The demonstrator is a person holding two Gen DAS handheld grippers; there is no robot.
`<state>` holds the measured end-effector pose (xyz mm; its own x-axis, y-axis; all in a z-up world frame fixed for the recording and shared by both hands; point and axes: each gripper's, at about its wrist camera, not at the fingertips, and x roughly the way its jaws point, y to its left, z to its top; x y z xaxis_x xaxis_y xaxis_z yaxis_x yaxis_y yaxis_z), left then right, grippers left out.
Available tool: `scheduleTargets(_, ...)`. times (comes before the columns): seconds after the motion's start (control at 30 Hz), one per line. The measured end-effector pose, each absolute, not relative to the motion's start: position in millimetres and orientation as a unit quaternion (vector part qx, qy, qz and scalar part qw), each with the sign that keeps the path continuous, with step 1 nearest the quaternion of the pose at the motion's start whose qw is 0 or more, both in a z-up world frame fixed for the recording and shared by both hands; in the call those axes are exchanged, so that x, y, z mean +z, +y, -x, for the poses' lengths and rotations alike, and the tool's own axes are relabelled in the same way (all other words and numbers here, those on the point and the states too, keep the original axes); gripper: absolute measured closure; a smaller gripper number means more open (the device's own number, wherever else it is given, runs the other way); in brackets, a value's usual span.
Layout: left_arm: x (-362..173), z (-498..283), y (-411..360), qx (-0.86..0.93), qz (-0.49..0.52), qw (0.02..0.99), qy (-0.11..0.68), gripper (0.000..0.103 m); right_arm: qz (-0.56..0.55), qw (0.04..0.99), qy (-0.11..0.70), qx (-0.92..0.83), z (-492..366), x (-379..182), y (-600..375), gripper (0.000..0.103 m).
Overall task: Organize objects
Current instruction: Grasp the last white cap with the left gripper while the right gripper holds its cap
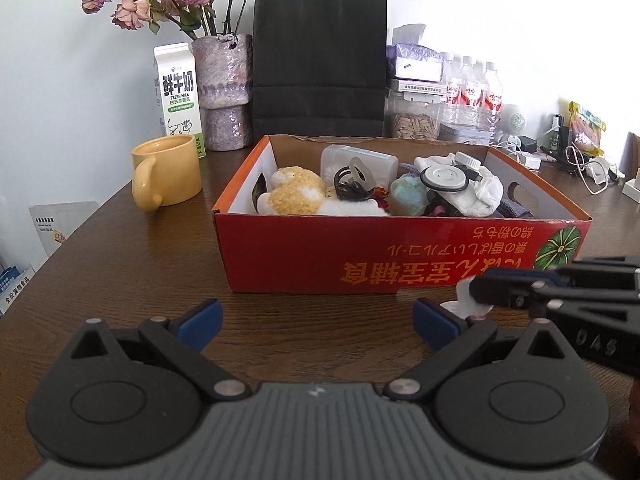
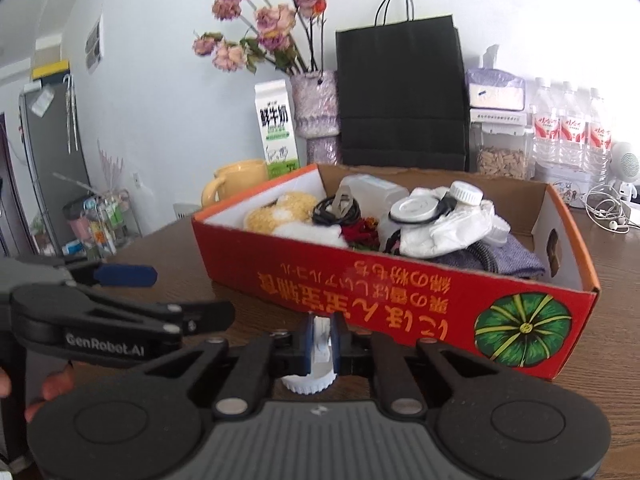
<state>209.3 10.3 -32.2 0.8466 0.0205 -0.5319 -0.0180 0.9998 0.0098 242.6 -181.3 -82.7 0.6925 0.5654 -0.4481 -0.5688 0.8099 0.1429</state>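
Observation:
A red cardboard box (image 1: 320, 248) with an orange rim stands on the dark wooden table (image 1: 160, 264). It holds a yellow plush toy (image 1: 296, 194), a clear plastic container (image 1: 380, 164), a white cloth (image 1: 480, 192), a round white lid (image 1: 444, 176) and black cables. My left gripper (image 1: 316, 322) is open in front of the box, nothing between its blue pads. My right gripper (image 2: 321, 332) is shut on a small white ribbed-cap item (image 2: 308, 382) just above the table, close to the box's front wall (image 2: 400, 300). That item (image 1: 464, 296) also shows beside my left gripper's right finger.
Behind the box stand a yellow mug (image 1: 168, 172), a milk carton (image 1: 176, 92), a vase of dried roses (image 1: 224, 92), a black paper bag (image 1: 320, 64), a seed jar (image 1: 416, 120) and water bottles (image 1: 472, 96). Cables and chargers (image 1: 592, 168) lie at the back right.

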Motion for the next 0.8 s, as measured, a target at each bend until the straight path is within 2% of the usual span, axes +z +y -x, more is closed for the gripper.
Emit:
scheduleTargets(0.2, -32.5, -211.2, -2.4, -0.02, -0.007, 0.959, 0.283, 0.0, -0.025, 0.932, 0.214, 0.293, -239.8, -73.6, -201.3, 0.095)
scheduleTargets(0.67, -51.2, -233.7, -53.4, -0.055, -0.024, 0.943, 0.326, 0.002, -0.029, 0.944, 0.21, 0.252, -239.0, -77.8, -242.6, 0.095)
scheduleTargets(0.77, -53.5, -235.5, -57.1, -0.052, -0.022, 0.942, 0.33, 0.013, -0.025, 0.944, 0.208, 0.255, -237.4, -77.8, -241.0, 0.095)
scheduleTargets(0.8, -53.8, -235.1, -57.8, -0.054, -0.021, 0.942, 0.33, 0.033, -0.025, 0.944, 0.208, 0.256, -237.0, -78.0, -240.6, 0.095)
